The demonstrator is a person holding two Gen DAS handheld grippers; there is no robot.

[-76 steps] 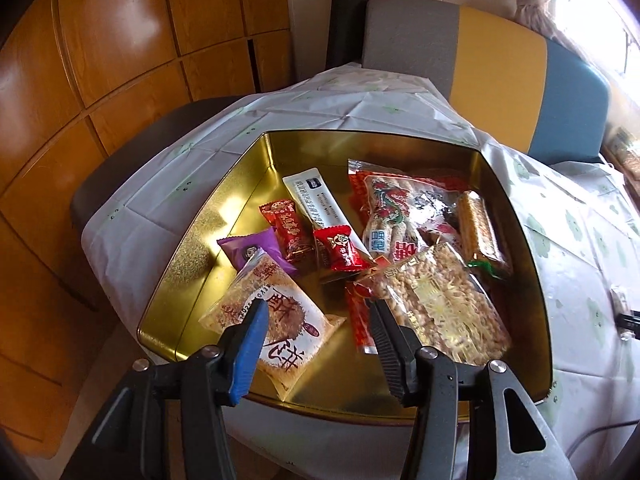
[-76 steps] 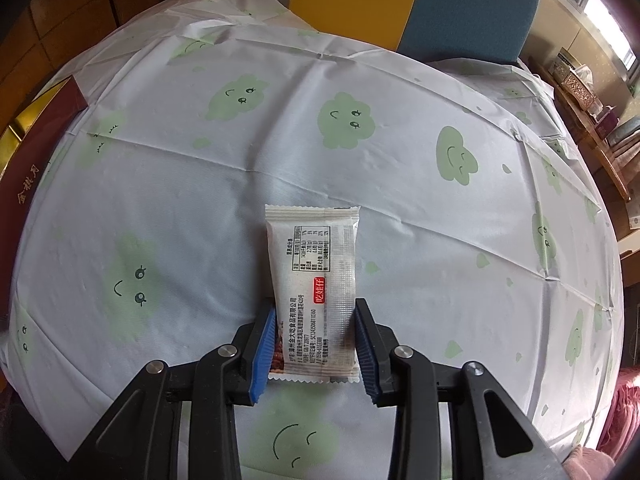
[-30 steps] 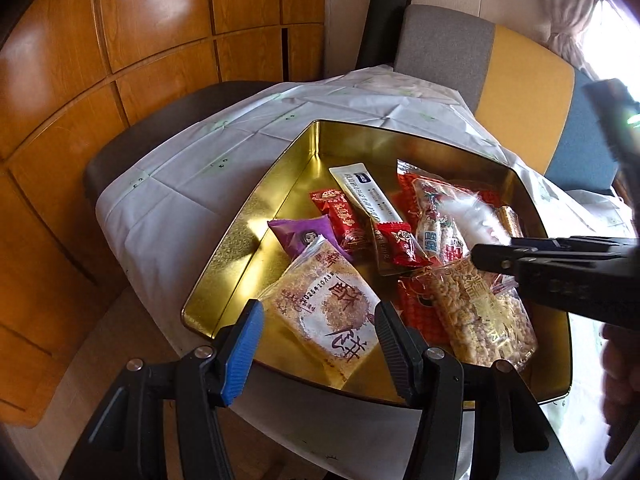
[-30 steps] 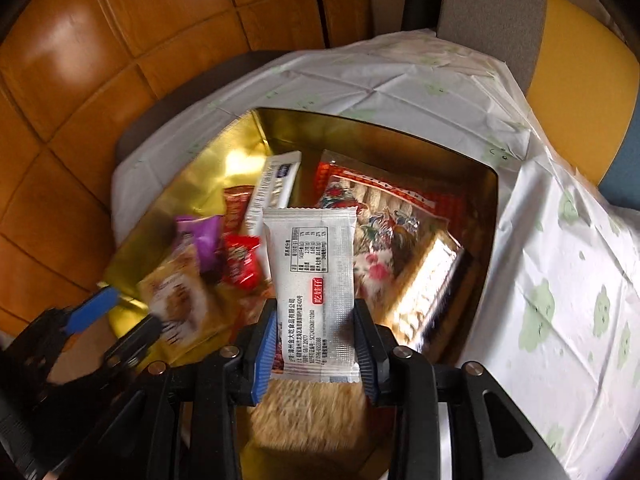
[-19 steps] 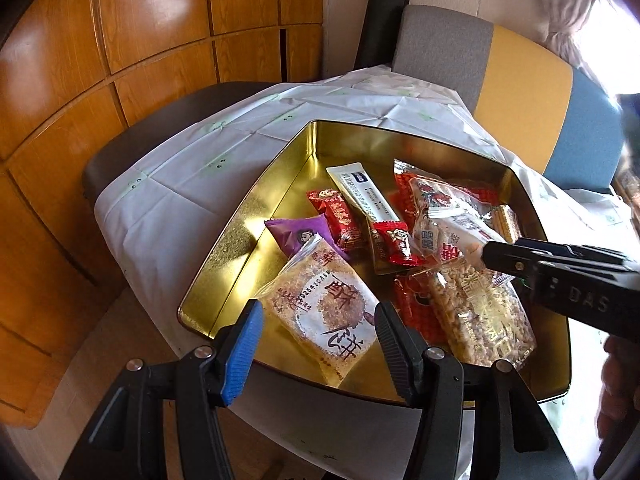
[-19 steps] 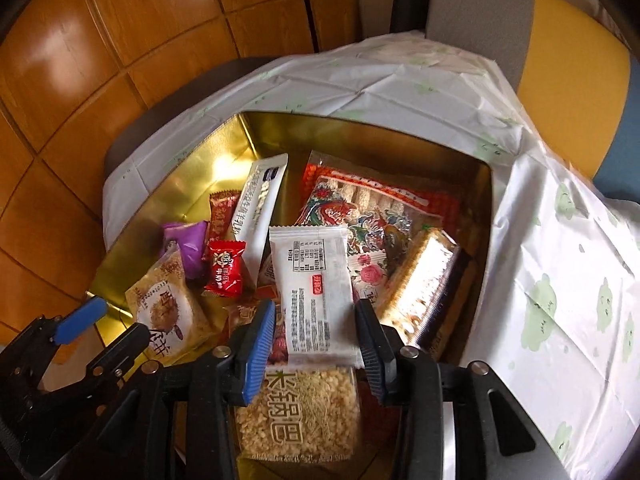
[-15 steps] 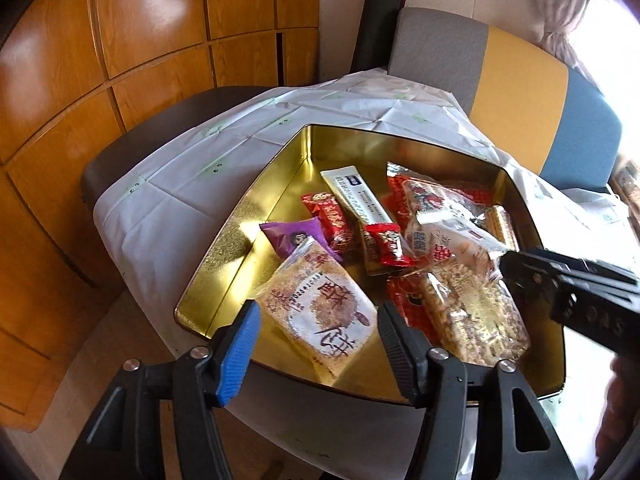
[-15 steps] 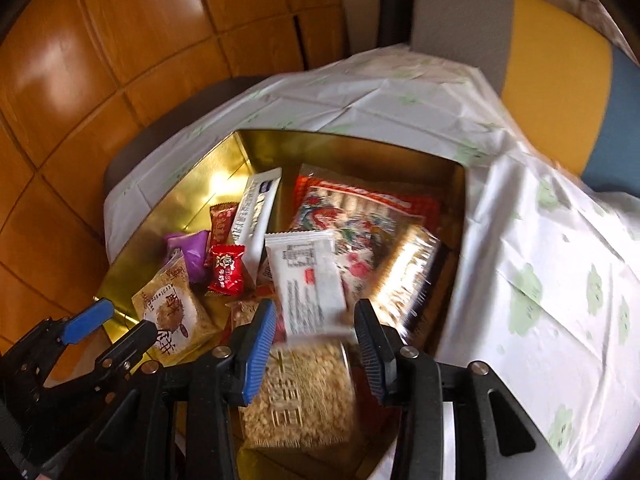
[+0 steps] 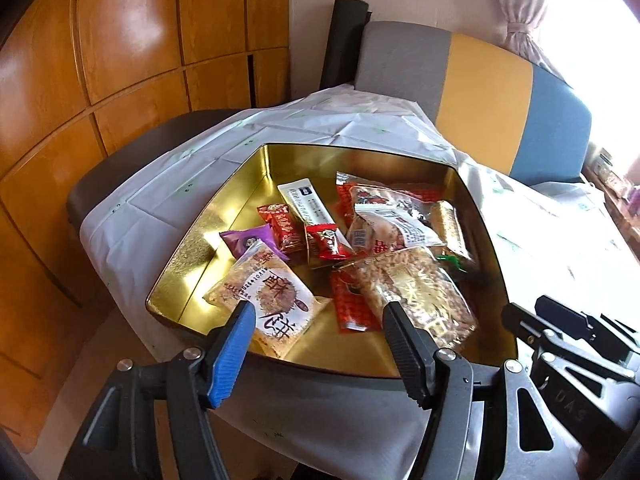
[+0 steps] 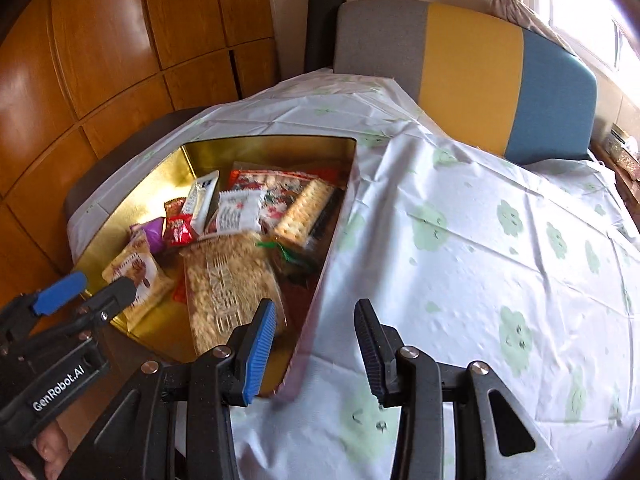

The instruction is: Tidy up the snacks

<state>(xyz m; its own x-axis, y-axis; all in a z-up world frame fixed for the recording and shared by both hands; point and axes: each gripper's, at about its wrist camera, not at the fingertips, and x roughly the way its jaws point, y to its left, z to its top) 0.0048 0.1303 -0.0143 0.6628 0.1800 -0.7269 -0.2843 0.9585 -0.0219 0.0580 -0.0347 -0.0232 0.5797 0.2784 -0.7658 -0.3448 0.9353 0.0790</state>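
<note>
**White packet lies in the gold tin**

The white snack packet rests atop the other snacks at centre-left of the right wrist view, inside the gold tin. The right gripper, jaws open and empty, sits at lower centre above the tablecloth. The left gripper, jaws open, holds nothing.

Gold tin, white cloth (green smileys).

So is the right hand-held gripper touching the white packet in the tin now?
Apart. In the right wrist view the right hand-held gripper is open and empty over the tin's edge, while the white packet lies farther back among the snacks.
</note>
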